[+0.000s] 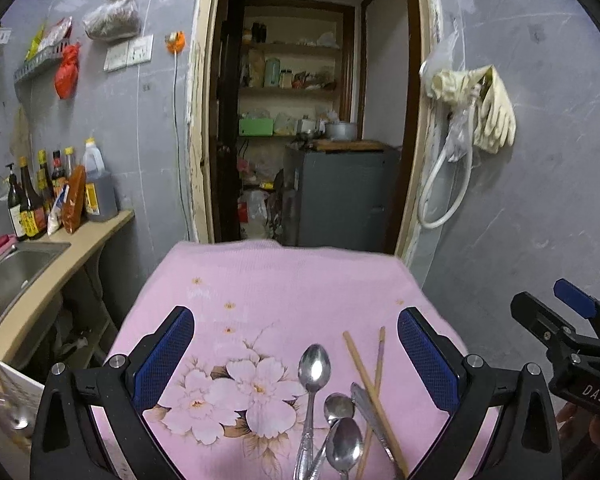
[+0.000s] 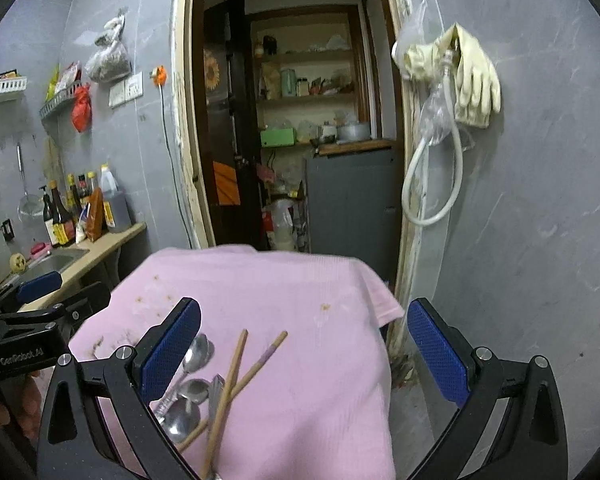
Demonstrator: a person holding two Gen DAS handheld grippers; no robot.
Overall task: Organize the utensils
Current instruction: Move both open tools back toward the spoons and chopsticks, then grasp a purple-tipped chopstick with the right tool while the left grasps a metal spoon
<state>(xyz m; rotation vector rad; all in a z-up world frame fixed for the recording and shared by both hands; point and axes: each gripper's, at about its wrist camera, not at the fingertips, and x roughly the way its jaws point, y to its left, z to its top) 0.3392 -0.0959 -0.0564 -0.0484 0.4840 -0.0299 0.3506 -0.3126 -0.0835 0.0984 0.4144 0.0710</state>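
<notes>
White letters "DAS" stand on the black right hand-held gripper (image 1: 580, 320); "GenRobot.AI" stands on the black left hand-held gripper (image 2: 56, 292).

This is a small home kitchen with grey walls. On the left a steel sink (image 1: 16, 276) is set into a bench (image 1: 84, 240) that carries sauce bottles (image 1: 28, 200) and a big oil jug (image 1: 96, 184), with a wall rack (image 1: 40, 60) of packets and hanging bags above. Straight ahead a doorway (image 1: 312, 100) opens onto pantry shelves (image 1: 292, 92) of jars and a pot (image 1: 340, 130), and rubber gloves (image 1: 488, 108) and a white hose (image 1: 448, 192) hang on the wall to its right.
</notes>
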